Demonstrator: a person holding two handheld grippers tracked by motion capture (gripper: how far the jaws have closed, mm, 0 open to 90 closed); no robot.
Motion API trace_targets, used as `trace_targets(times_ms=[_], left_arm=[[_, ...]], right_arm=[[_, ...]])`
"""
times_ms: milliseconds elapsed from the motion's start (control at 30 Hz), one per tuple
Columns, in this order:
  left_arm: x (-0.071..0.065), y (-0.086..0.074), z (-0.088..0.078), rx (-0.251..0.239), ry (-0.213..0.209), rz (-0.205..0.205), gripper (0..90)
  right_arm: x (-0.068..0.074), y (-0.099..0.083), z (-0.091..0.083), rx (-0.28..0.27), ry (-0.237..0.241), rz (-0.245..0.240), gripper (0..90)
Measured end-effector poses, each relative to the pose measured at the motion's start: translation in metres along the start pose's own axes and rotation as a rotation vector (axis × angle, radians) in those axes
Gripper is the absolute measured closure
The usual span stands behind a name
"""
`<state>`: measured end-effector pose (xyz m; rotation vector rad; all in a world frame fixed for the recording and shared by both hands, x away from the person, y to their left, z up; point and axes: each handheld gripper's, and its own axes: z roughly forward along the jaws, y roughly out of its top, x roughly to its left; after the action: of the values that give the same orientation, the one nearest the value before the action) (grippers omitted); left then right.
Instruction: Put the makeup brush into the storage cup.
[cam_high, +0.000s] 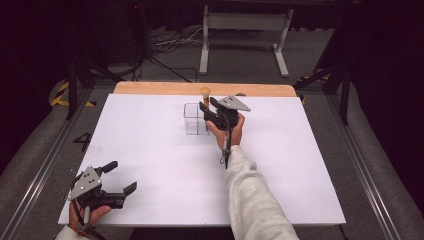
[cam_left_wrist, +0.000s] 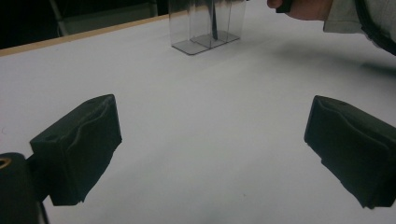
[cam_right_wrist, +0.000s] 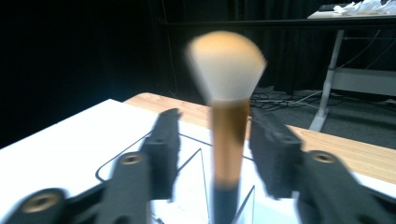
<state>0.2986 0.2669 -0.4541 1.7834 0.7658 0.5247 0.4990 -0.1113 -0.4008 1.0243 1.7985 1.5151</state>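
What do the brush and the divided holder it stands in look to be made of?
Brush: a pale, soft-looking head, probably fine fibre; below it a glossy copper-coloured sleeve, seemingly metal or metallised plastic, then a dark matt handle. The picture is blurred, so this is tentative.

Holder: clear, hard-looking, likely acrylic or similar plastic; the table and the brush handle show through its walls, and its edges catch light.

A white board (cam_high: 150, 145) covers the table, leaving a strip of wood (cam_high: 165, 88) bare along the far edge. Beyond it, on the grey floor (cam_high: 240, 60), stand a white table frame (cam_high: 205, 42) and loose cables (cam_high: 170, 42).
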Motion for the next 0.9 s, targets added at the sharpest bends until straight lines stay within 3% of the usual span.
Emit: trace_targets(times_ms=[267,600,900], left_arm=[[0.000,0.000,0.000,0.006,-0.002,0.002,4.4],[-0.001,0.000,0.000,0.011,0.002,0.004,4.3],[-0.001,0.000,0.000,0.013,0.003,0.011,4.2]], right_arm=[[0.000,0.006,-0.008,-0.011,-0.008,-0.026,39.0],[-0.002,0.021,-0.030,-0.023,-0.033,-0.113,33.8],[-0.006,0.029,-0.047,-0.017,-0.047,-0.156,30.3]])
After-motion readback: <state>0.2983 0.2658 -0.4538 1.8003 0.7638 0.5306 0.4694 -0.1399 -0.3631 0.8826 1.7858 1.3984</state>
